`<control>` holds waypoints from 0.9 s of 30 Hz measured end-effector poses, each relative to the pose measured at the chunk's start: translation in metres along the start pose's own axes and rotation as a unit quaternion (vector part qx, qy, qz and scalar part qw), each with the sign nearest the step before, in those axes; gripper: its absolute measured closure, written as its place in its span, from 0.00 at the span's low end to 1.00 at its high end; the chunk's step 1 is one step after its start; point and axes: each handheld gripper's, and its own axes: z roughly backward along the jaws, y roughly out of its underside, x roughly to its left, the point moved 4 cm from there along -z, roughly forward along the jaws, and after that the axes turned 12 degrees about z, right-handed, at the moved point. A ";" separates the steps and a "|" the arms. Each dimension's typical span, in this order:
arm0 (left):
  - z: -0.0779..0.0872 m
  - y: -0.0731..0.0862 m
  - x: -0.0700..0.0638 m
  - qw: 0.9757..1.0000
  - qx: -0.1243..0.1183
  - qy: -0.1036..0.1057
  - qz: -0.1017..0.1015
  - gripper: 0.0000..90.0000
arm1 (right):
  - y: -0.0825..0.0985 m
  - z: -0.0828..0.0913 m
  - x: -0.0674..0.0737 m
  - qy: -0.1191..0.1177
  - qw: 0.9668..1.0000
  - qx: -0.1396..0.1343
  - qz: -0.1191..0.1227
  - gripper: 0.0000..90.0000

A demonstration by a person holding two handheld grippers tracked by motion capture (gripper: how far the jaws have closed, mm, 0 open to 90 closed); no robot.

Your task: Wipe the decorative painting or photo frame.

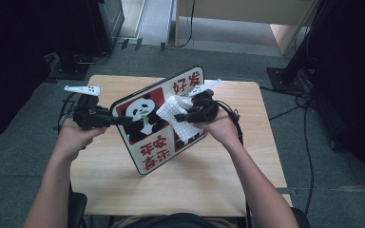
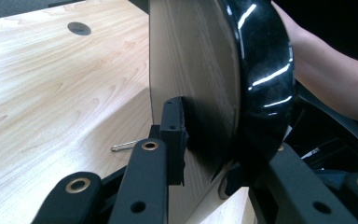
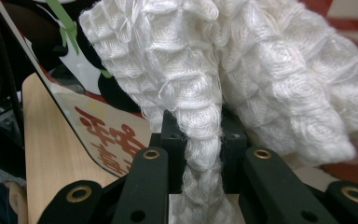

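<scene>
A rounded board with a panda picture and red characters stands tilted on its lower edge on the wooden table. My left gripper is shut on the board's left edge. In the left gripper view one pad presses the board's wooden back and the other jaw sits behind its glossy black rim. My right gripper is shut on a white waffle-weave cloth, which lies against the board's face. In the right gripper view the cloth bunches between the jaws of that gripper, in front of the board.
A small metal pin lies on the table behind the board, and a round cable hole sits farther back. Black stands and cables are on the carpet to the right. A dark cabinet stands at the far left.
</scene>
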 end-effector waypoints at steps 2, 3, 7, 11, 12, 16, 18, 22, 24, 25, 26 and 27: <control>0.000 0.000 0.000 1.000 0.000 0.000 0.000 0.82 | 0.004 -0.002 0.000 -0.002 1.000 0.003 -0.001 0.86; 0.000 0.000 0.000 1.000 0.000 0.000 0.000 0.82 | 0.007 -0.004 0.000 -0.003 1.000 0.006 0.001 0.86; 0.000 0.000 0.000 1.000 0.000 0.000 0.001 0.82 | 0.011 -0.005 0.000 -0.004 1.000 0.012 0.000 0.86; 0.000 0.000 0.000 1.000 0.000 0.000 0.001 0.82 | 0.018 -0.009 0.000 -0.007 1.000 0.013 -0.005 0.86; 0.000 0.000 0.000 1.000 0.000 0.000 0.001 0.82 | 0.021 -0.010 0.000 -0.008 1.000 0.015 -0.007 0.86; 0.000 0.000 0.000 1.000 0.000 0.000 0.001 0.82 | 0.025 -0.013 0.001 -0.011 1.000 0.018 -0.009 0.85; 0.000 0.000 0.000 1.000 0.000 0.000 0.001 0.82 | 0.028 -0.014 0.001 -0.012 1.000 0.018 -0.009 0.85; 0.000 0.000 0.000 1.000 0.001 0.001 0.000 0.82 | 0.035 -0.018 0.002 -0.015 1.000 0.018 -0.012 0.85; 0.000 0.000 0.000 1.000 0.001 0.001 0.000 0.82 | 0.039 -0.020 0.002 -0.015 1.000 0.020 -0.014 0.85; 0.000 0.000 0.000 1.000 0.000 0.001 0.001 0.82 | 0.041 -0.021 0.002 -0.016 1.000 0.020 -0.017 0.85; 0.000 0.000 0.000 1.000 0.001 0.001 0.001 0.82 | 0.043 -0.022 0.002 -0.018 0.999 0.020 -0.017 0.85; 0.000 0.000 0.000 1.000 0.001 0.001 0.000 0.82 | 0.046 -0.024 0.003 -0.018 0.999 0.024 -0.020 0.85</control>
